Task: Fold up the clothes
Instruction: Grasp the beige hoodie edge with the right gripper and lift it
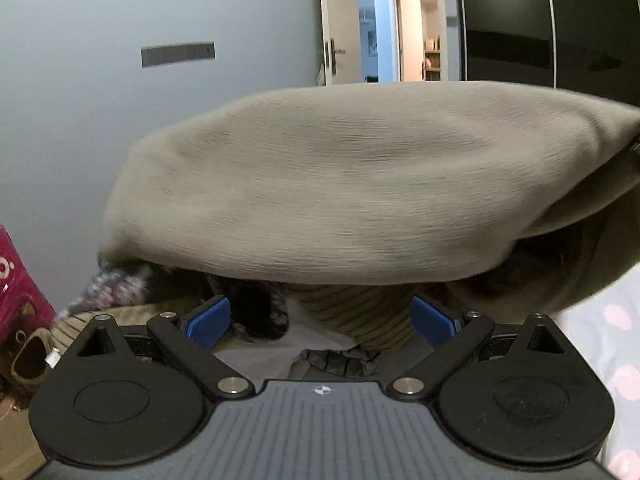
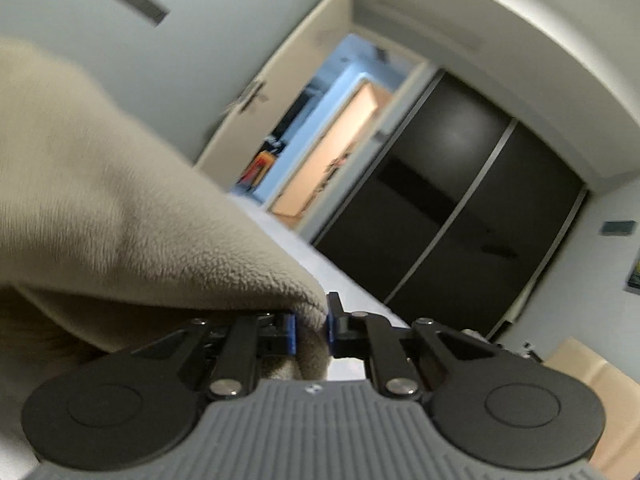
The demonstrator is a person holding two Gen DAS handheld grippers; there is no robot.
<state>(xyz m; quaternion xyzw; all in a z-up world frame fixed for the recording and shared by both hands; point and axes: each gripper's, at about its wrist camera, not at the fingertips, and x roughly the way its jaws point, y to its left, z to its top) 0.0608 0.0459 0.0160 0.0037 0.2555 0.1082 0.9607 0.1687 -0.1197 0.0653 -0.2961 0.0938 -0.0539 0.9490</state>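
Note:
A beige fleece garment (image 1: 360, 184) hangs in the air across the left wrist view, blurred by motion. My left gripper (image 1: 320, 316) is open and empty below it, its blue pads (image 1: 210, 318) wide apart over a pile of clothes. In the right wrist view my right gripper (image 2: 311, 334) is shut on an edge of the same beige garment (image 2: 120, 208) and holds it up, tilted toward the ceiling.
A pile of clothes, with a striped piece (image 1: 360, 320) and a dark piece (image 1: 256, 312), lies under the left gripper. A pink box (image 1: 16, 280) stands at the left. A pale dotted sheet (image 1: 616, 344) is at the right. A dark wardrobe (image 2: 460, 208) and an open doorway (image 2: 320, 140) are behind.

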